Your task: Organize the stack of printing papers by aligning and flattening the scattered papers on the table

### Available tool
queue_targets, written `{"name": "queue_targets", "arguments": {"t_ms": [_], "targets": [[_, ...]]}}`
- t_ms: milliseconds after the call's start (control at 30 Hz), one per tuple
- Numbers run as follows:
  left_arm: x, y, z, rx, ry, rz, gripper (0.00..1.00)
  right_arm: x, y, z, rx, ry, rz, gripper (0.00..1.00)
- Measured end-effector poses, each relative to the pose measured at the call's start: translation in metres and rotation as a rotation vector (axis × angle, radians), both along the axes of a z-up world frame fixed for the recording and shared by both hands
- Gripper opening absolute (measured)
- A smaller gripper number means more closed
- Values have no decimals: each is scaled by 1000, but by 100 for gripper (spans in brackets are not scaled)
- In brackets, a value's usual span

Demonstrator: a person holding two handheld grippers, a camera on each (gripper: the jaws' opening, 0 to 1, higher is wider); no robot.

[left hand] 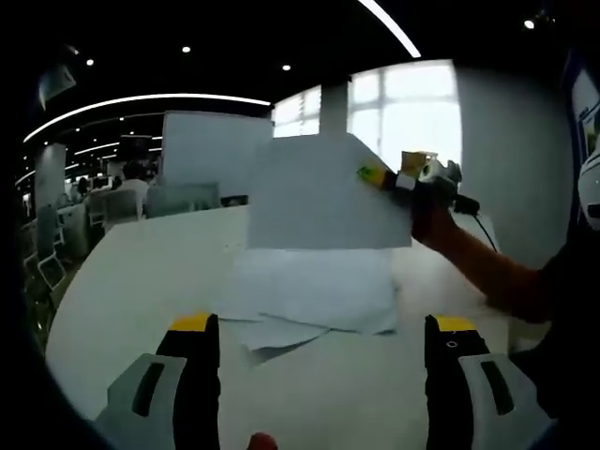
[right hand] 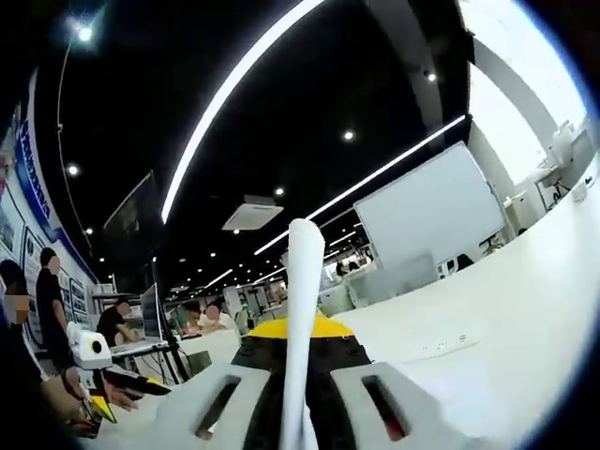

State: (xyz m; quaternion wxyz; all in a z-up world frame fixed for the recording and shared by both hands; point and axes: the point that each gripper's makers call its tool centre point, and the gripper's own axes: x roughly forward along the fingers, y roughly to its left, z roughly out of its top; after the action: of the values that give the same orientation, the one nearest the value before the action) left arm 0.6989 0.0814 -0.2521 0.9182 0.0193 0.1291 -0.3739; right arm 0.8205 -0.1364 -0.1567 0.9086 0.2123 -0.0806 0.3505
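A loose pile of white printing papers (left hand: 314, 291) lies spread on the white table (left hand: 141, 281), just beyond my left gripper (left hand: 323, 328), whose yellow-tipped jaws stand wide open with nothing between them. My right gripper (left hand: 412, 180) comes in from the right and holds a single sheet (left hand: 323, 192) upright above the pile, pinched at its right edge. In the right gripper view that sheet (right hand: 302, 309) shows edge-on, rising from between the jaws of my right gripper (right hand: 298, 330), which is shut on it. My left gripper (right hand: 122, 382) appears low at the left there.
A white board (left hand: 211, 150) stands past the table's far edge, seen again as the board (right hand: 431, 220). A person's sleeve and arm (left hand: 487, 272) reach in from the right. Chairs and seated people (left hand: 122, 183) are at the far left. Bare tabletop (right hand: 525, 281) stretches to the right.
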Motion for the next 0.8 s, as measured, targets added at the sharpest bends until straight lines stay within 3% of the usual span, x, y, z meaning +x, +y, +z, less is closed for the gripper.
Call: {"name": "queue_targets", "arguments": {"t_ms": [800], "targets": [[1,1,1,4,-2,3,93,-16,2,20,63,-53,36,0]]}}
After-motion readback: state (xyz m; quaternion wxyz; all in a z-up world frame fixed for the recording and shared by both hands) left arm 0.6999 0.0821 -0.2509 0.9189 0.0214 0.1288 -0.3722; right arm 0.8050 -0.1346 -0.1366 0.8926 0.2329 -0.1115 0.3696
